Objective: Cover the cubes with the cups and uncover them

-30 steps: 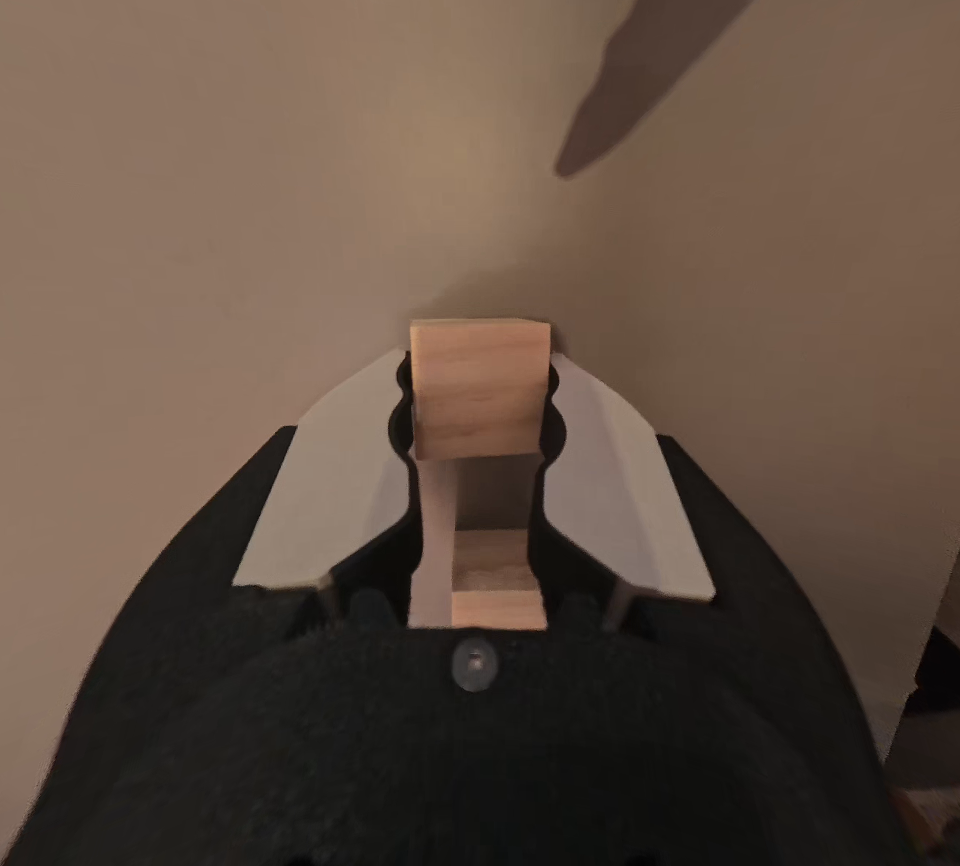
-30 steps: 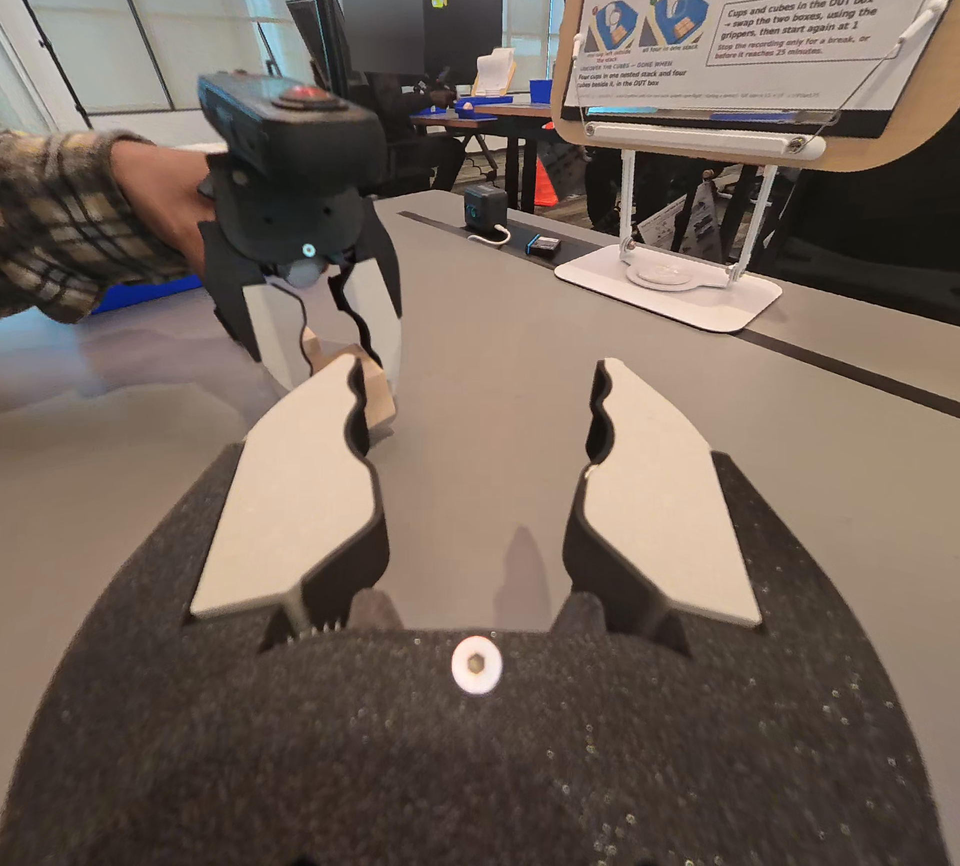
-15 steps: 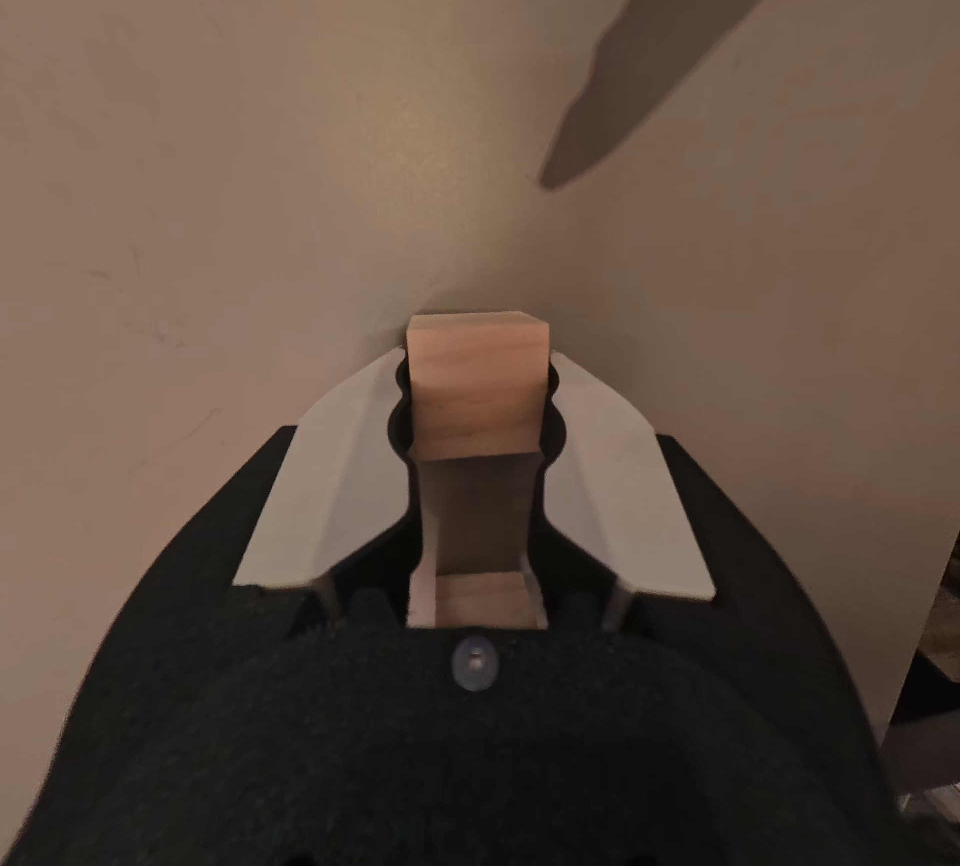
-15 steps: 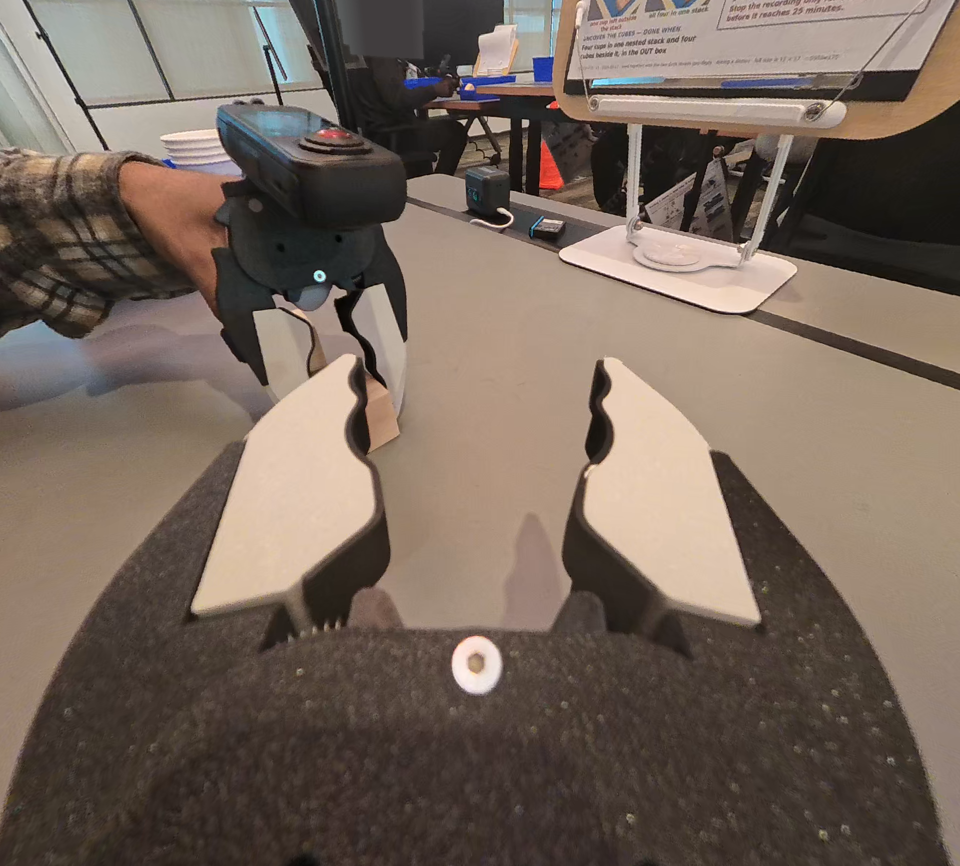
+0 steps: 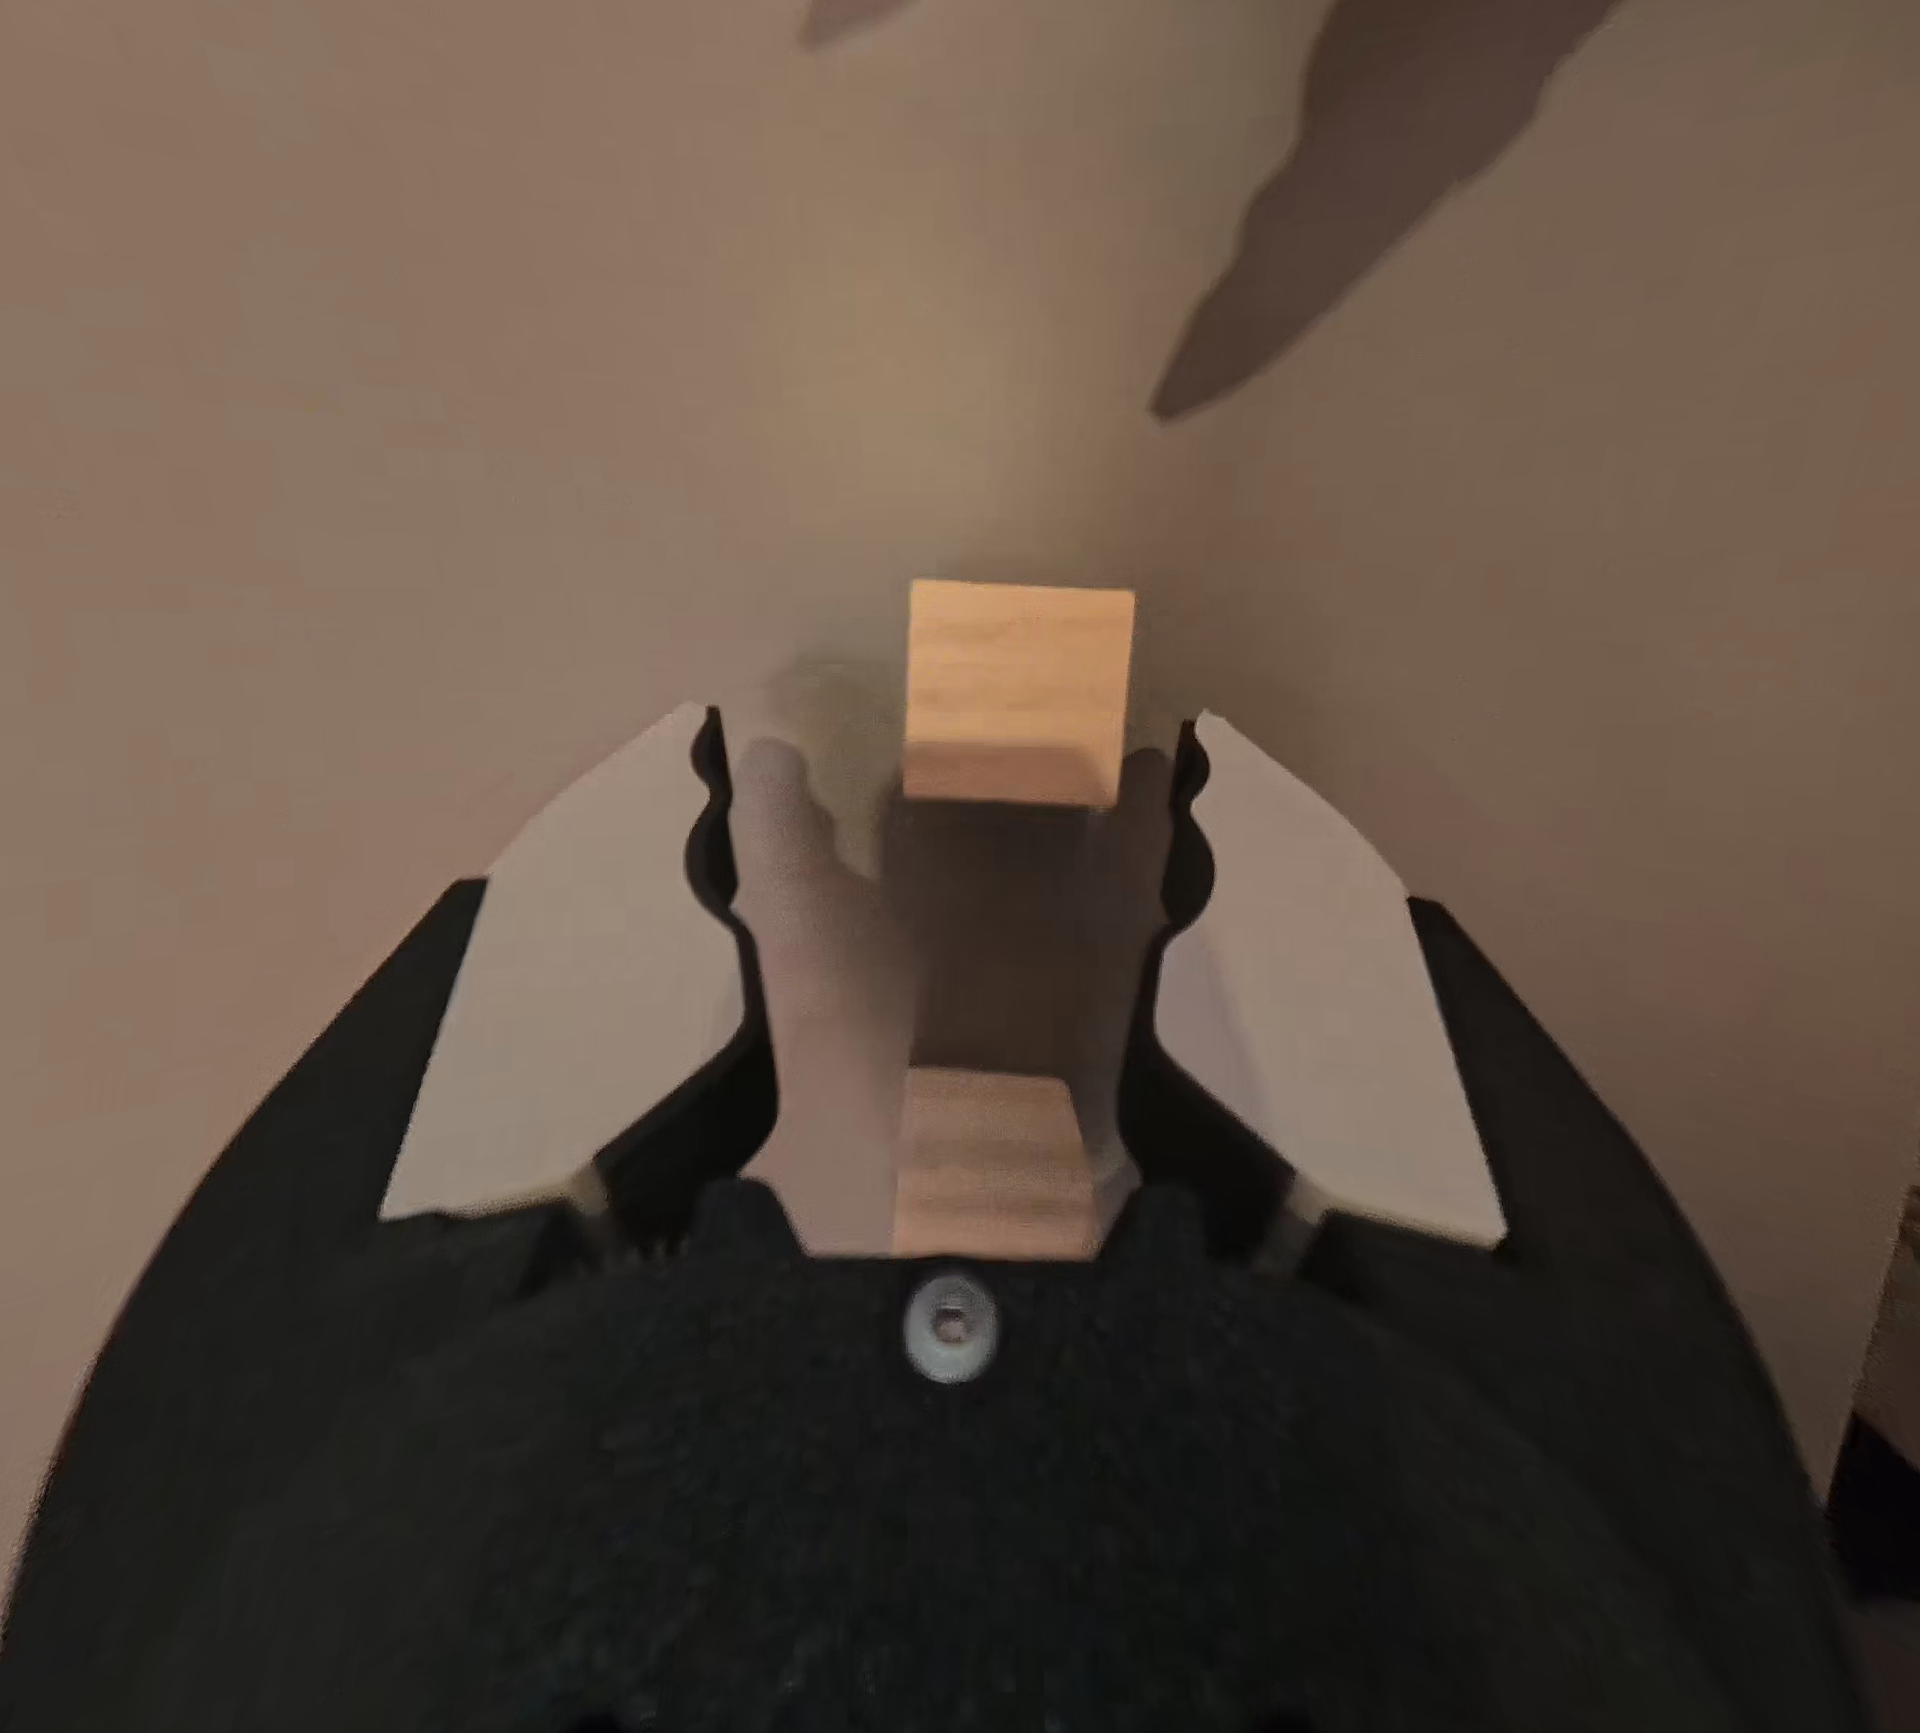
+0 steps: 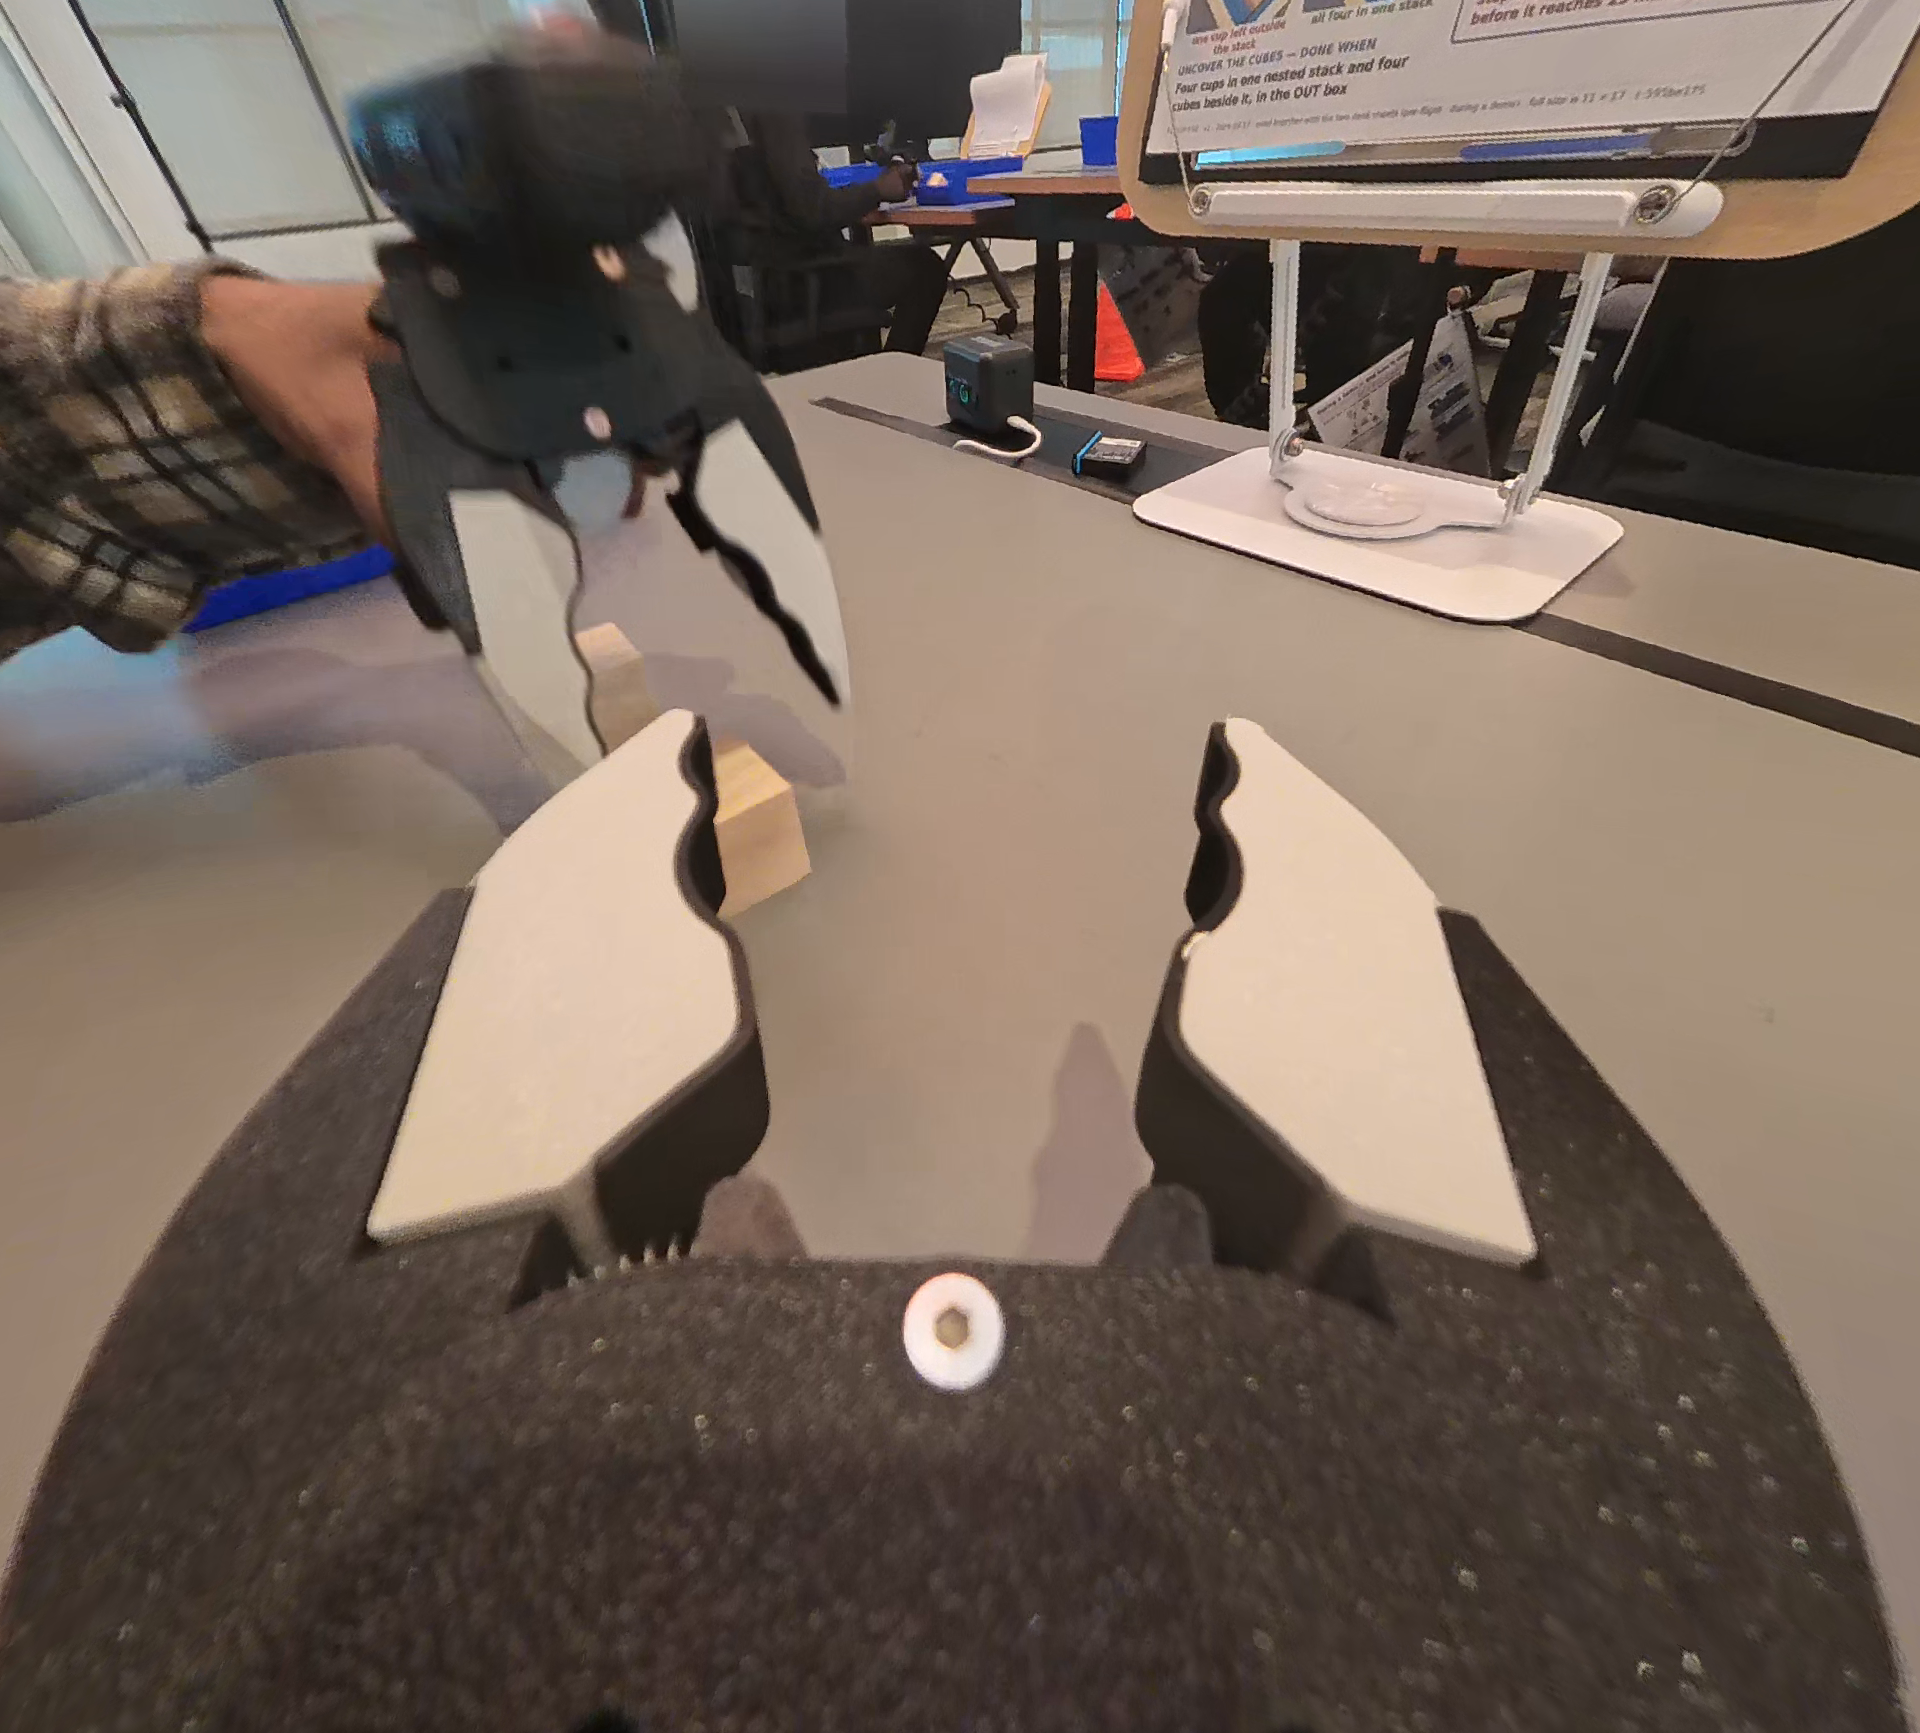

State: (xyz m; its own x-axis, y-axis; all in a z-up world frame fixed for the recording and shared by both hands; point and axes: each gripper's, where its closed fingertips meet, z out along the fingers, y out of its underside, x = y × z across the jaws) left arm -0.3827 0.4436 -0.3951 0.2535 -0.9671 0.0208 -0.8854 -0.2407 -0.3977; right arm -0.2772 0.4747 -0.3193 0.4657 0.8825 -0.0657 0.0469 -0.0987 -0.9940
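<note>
A wooden cube (image 5: 1018, 691) rests on the grey table (image 5: 416, 436), just ahead of my left gripper's (image 5: 951, 719) open fingertips and apart from both. A second wooden cube (image 5: 992, 1164) shows low between the fingers. In the right wrist view the left gripper (image 6: 727, 696) is blurred and tilted over the two cubes: the near cube (image 6: 769, 826) is partly hidden behind my right finger, and the other cube (image 6: 613, 675) sits behind it. My right gripper (image 6: 958, 727) is open and empty above the table. No cups are in view.
A sheet holder on a white stand (image 6: 1382, 530) is at the back right of the table (image 6: 1143, 800). A small black device (image 6: 987, 384) with a cable lies behind. A hand in a plaid sleeve (image 6: 114, 457) holds the left gripper. A blue bin (image 6: 291, 587) is at the left.
My left gripper was shut on the cube and has now opened and let it go. It has drawn back a little, and the cube stays on the table. My right gripper stays open.
</note>
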